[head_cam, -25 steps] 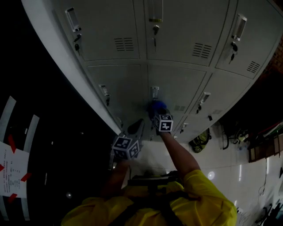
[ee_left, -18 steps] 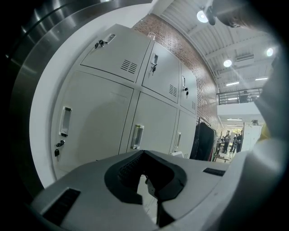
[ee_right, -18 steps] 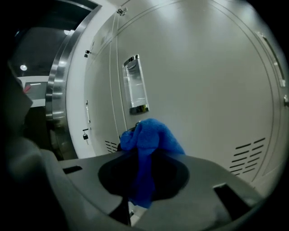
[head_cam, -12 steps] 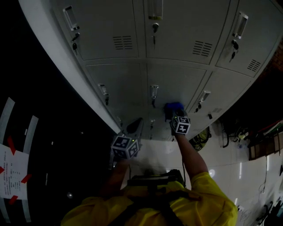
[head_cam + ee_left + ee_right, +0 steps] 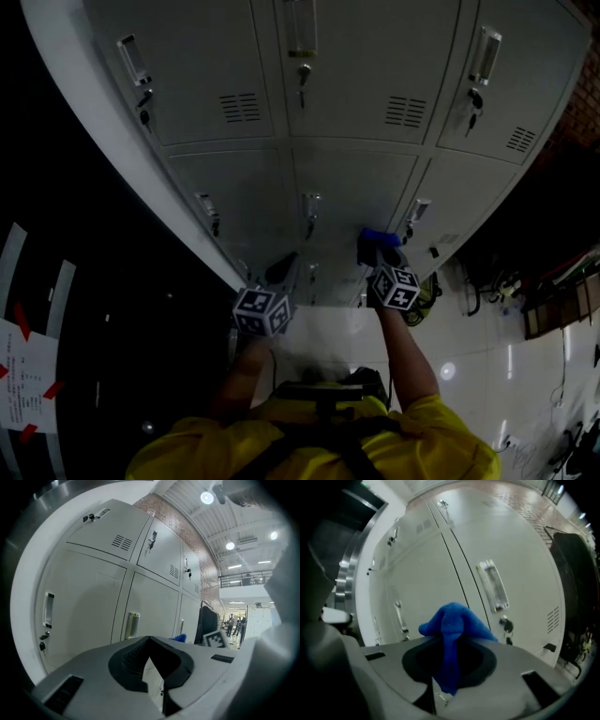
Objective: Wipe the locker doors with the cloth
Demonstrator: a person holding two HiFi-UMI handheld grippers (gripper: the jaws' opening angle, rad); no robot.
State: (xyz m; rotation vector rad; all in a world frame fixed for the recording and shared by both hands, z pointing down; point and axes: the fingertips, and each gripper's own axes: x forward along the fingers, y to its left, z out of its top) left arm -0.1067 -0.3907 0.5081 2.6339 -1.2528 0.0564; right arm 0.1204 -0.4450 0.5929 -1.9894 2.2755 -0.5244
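Your right gripper (image 5: 378, 251) is clamped tight on the blue cloth (image 5: 373, 236). A wad pokes out past the tips, so I'd guess fabric, not plastic, meets the locker doors (image 5: 356, 178). The cloth's up against the middle door near its right edge, just beside the neighbour's handle (image 5: 417, 208). Left gripper (image 5: 279, 281) hangs low by the bank's left edge, jaws together on nothing. Looks parked out of the wiping path.
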